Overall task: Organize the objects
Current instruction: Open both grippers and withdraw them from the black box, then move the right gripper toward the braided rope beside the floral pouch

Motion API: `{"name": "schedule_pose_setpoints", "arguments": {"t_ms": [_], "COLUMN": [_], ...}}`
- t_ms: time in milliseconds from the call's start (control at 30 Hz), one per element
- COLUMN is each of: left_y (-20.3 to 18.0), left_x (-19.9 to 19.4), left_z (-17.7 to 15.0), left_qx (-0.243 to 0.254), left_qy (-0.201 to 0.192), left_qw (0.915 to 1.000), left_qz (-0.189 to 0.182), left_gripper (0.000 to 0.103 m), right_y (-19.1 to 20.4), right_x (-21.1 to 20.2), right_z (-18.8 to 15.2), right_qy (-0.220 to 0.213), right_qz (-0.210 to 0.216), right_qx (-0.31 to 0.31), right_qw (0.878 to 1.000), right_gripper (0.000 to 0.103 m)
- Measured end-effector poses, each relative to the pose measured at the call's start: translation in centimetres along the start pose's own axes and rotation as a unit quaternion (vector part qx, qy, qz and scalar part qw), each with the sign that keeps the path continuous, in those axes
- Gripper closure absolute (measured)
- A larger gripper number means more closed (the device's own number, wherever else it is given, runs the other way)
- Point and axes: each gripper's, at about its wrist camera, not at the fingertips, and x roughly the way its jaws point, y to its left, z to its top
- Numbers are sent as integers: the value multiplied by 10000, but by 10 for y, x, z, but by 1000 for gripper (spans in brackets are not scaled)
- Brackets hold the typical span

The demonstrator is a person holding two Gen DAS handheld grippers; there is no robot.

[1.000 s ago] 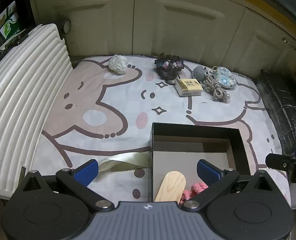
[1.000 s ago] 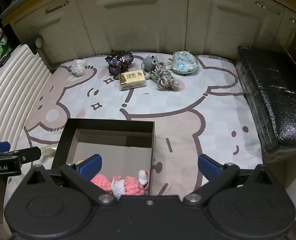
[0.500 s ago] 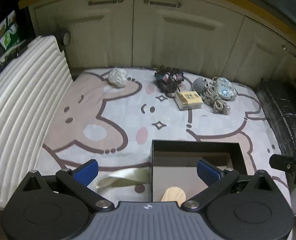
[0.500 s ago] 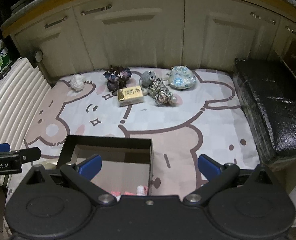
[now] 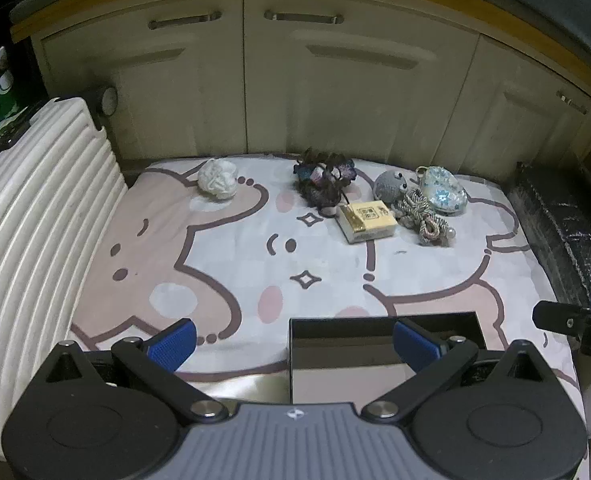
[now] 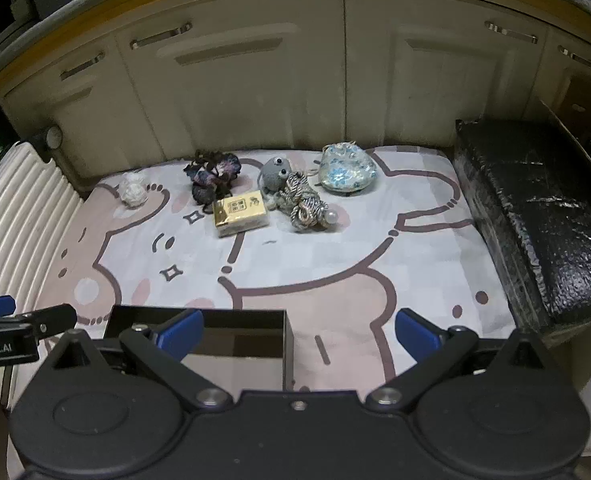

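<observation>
One cartoon-print mat carries one open black box at its near edge. Six small things line the far edge: one floral pouch, gold box, dark flower cluster, striped cord bundle, grey knit toy, white ball. The left gripper and right gripper both gape wide, empty.

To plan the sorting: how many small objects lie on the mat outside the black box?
6, all at the far edge: white ball, dark flower, yellow box, grey toy, striped rope, floral pouch.
</observation>
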Motion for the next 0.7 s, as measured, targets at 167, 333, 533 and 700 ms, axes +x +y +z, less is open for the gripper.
{"name": "schedule_pose_setpoints", "arguments": {"t_ms": [167,333,533,700], "left_y": [-3,-6,-10,-15], "left_x": [10,23,39,53], "left_z": [10,20,30,37], "left_qx": [-2,60,73,115], "left_qy": [-31,-32,-78,-135], "left_qw": [10000,10000,9999,9998], "left_qz": [-43,-58,-70,-99], "left_gripper": [0,0,0,0], "right_y": [-1,-5,-12,-18], "right_x": [7,16,31,44], "right_z": [9,18,27,32], "right_qy": [-196,-387,-487,-580], "right_qz": [-13,-24,-77,-156], "right_qx": [34,147,275,381], "right_qw": [9998,9991,9984,9975], "right_gripper": [0,0,0,0]}}
